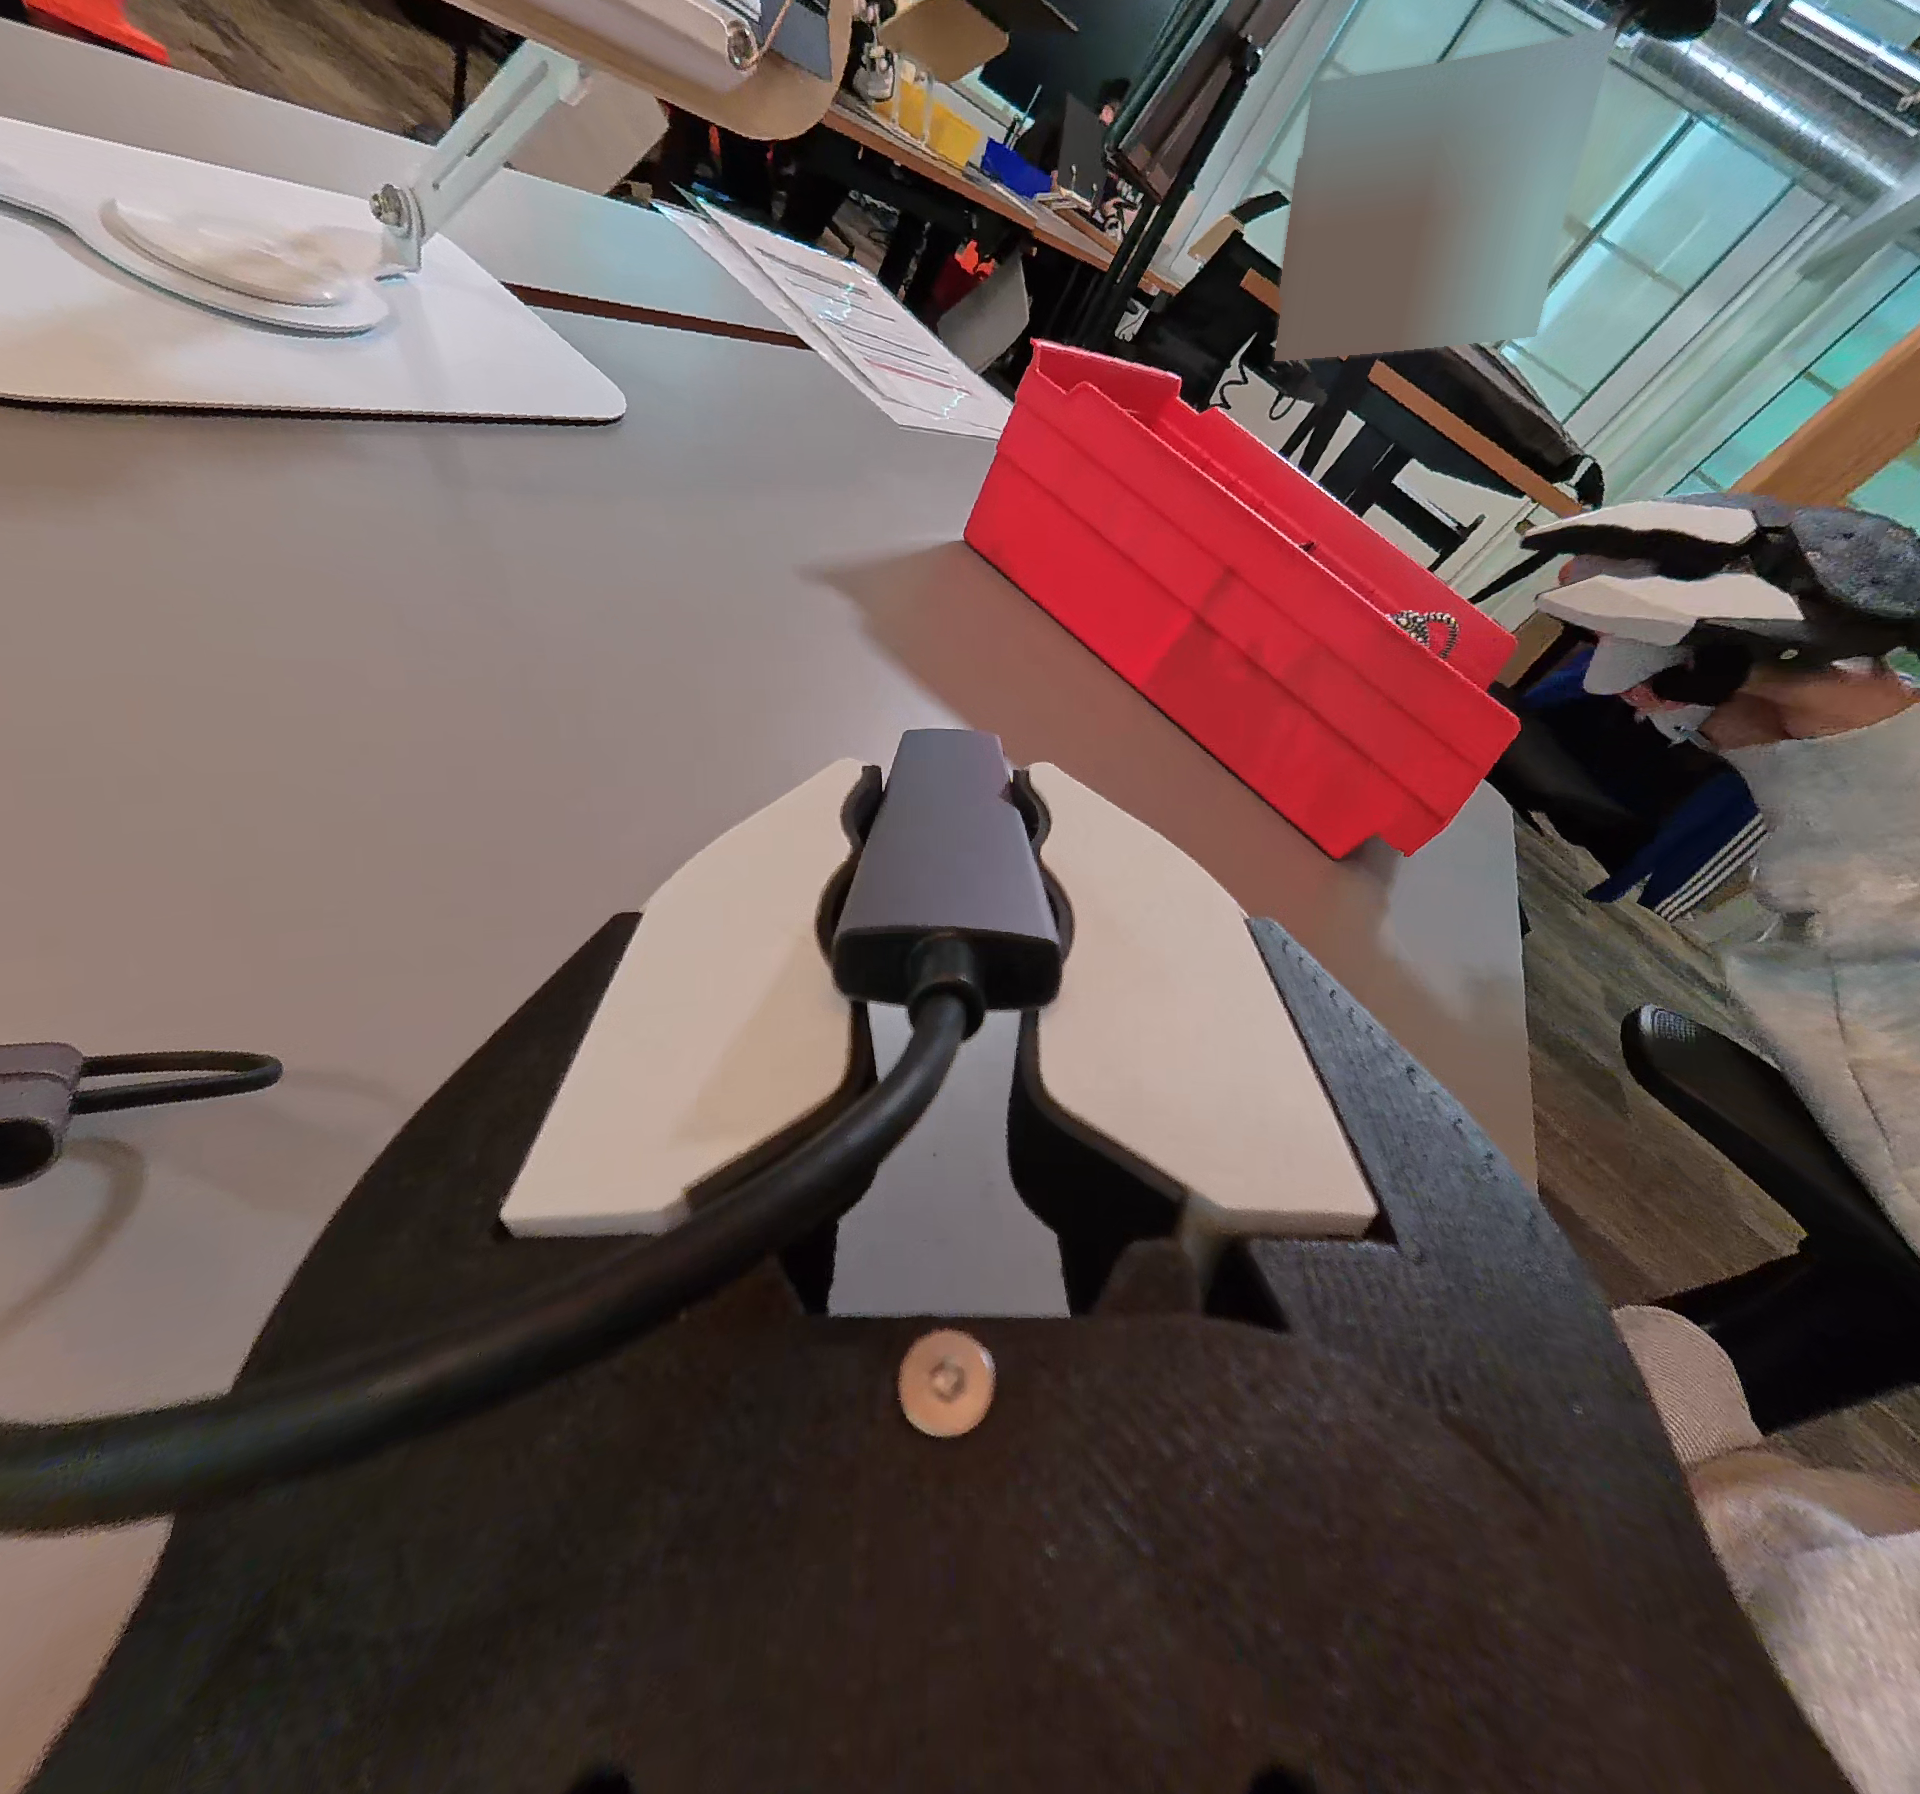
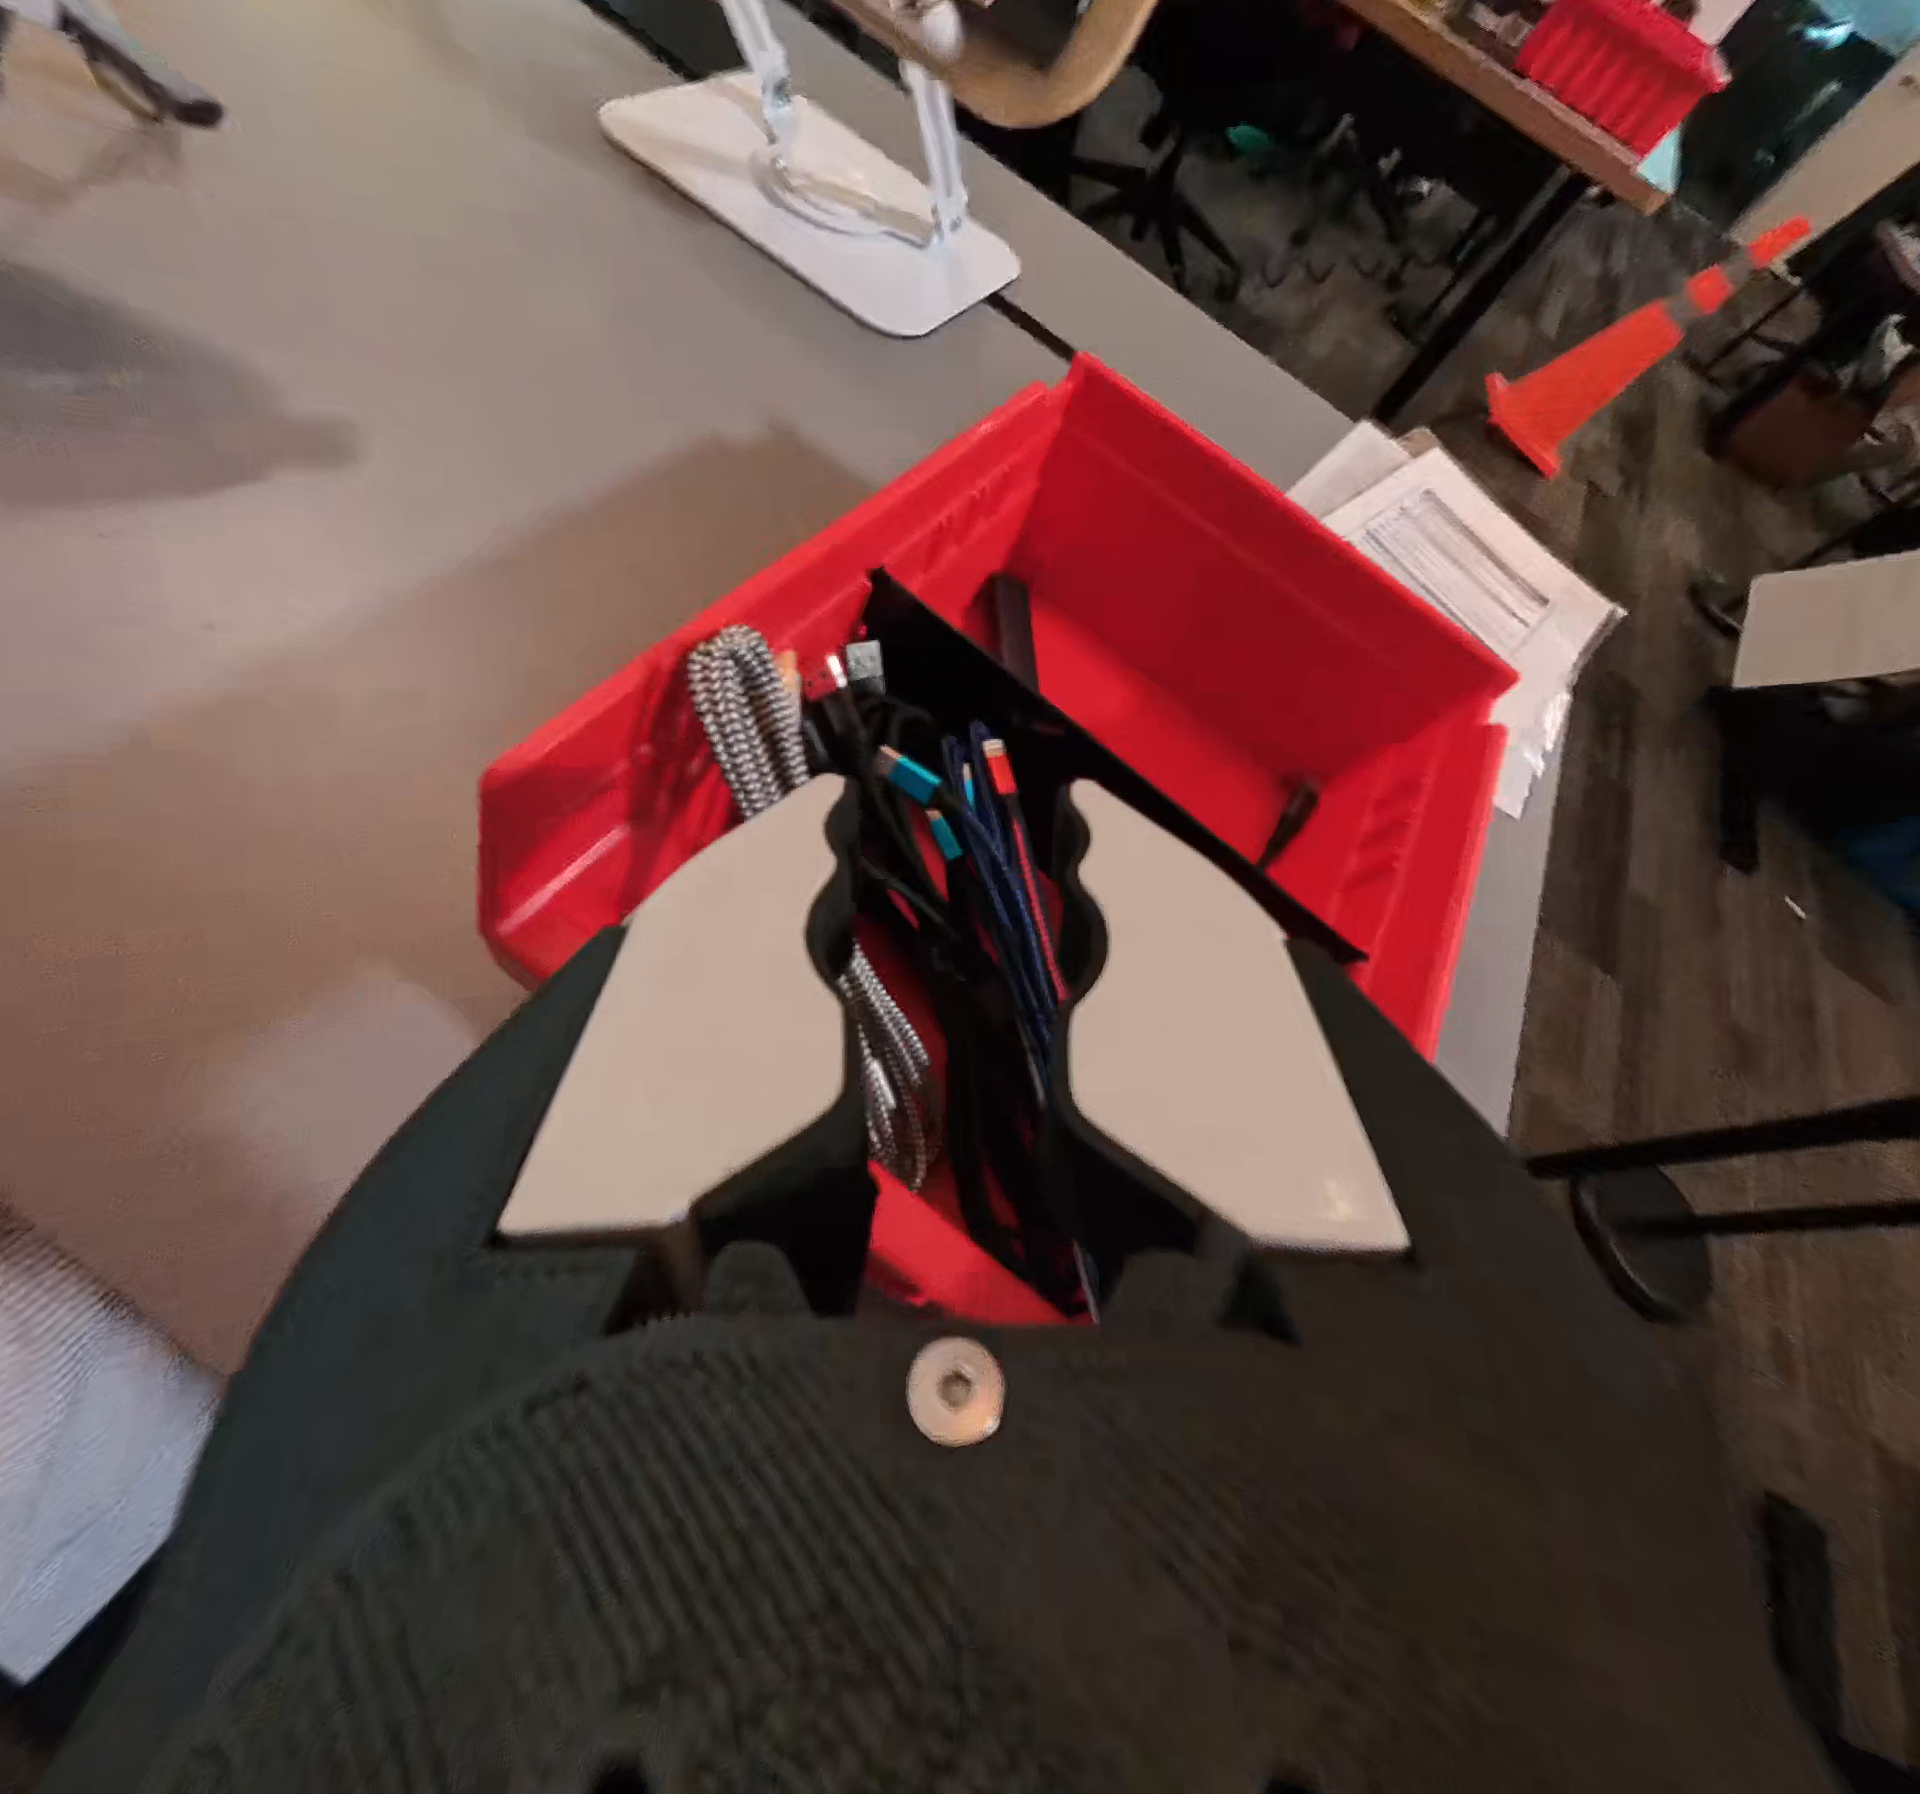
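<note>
My left gripper (image 1: 945, 783) is shut on a grey adapter block (image 1: 951, 861). Its black cable (image 1: 623, 1266) trails back to the left over the grey table (image 1: 468, 705). A red bin (image 1: 1226, 601) stands ahead to the right, and the right gripper (image 1: 1652, 570) shows beyond it. My right gripper (image 2: 951, 809) is open and empty, above the near compartment of the red bin (image 2: 1195, 539). That compartment holds a tangle of cables (image 2: 935, 809), one of them a black-and-white braided cable (image 2: 748, 716). A black divider (image 2: 997, 695) splits the bin. The far compartment holds a dark flat piece (image 2: 1013, 622).
A white stand base (image 1: 312, 342) with its arm sits at the back left; it also shows in the right wrist view (image 2: 831, 196). Another grey adapter (image 1: 42, 1090) lies at the left edge. Papers (image 1: 852, 321) lie behind the bin. An orange cone (image 2: 1621, 352) stands on the floor. The left gripper's tips are roughly 35 cm from the right gripper's.
</note>
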`<state>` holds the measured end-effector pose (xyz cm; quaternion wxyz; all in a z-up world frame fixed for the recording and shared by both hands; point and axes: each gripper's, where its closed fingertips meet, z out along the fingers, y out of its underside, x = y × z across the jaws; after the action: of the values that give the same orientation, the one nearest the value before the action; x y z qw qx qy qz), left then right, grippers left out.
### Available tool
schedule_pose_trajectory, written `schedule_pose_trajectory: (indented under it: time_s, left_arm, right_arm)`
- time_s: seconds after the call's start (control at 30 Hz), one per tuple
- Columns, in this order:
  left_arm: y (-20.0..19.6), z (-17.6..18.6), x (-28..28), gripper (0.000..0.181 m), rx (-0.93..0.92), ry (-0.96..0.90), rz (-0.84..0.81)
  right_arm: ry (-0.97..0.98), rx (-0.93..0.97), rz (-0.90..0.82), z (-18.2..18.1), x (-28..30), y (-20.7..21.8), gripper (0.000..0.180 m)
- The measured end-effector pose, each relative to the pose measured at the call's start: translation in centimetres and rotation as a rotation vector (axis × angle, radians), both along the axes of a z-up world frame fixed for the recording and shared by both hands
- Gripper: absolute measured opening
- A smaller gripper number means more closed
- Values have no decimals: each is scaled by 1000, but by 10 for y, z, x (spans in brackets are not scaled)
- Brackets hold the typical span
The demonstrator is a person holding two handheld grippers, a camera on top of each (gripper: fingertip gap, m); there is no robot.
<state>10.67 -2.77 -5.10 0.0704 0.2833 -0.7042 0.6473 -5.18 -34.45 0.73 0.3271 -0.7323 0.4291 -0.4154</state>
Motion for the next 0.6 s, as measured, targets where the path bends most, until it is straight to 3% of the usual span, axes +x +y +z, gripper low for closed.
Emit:
schedule_pose_trajectory:
  time_s: [0.17, 0.33, 0.43, 0.53, 0.6]
  left_arm:
    - [-9, 1, -12, 26, 31, -39, -45]
    - [-36, 7, -62, 28, 132, -238, -274]
    - [-48, 15, -101, 28, 77, -242, -462]
    - [-53, 21, -123, 28, -33, -81, -586]
    - [-55, 25, -123, 28, -114, 55, -594]
  right_arm:
    - [-8, -50, 40, 6, 4, 24, 35]
    - [-215, 91, 243, 45, 21, 119, 28]
    - [-393, 95, 367, 53, 25, 187, 17]
    - [-338, 51, 513, 15, 25, 249, 21]
    - [-247, -67, 544, -18, 29, 266, 25]
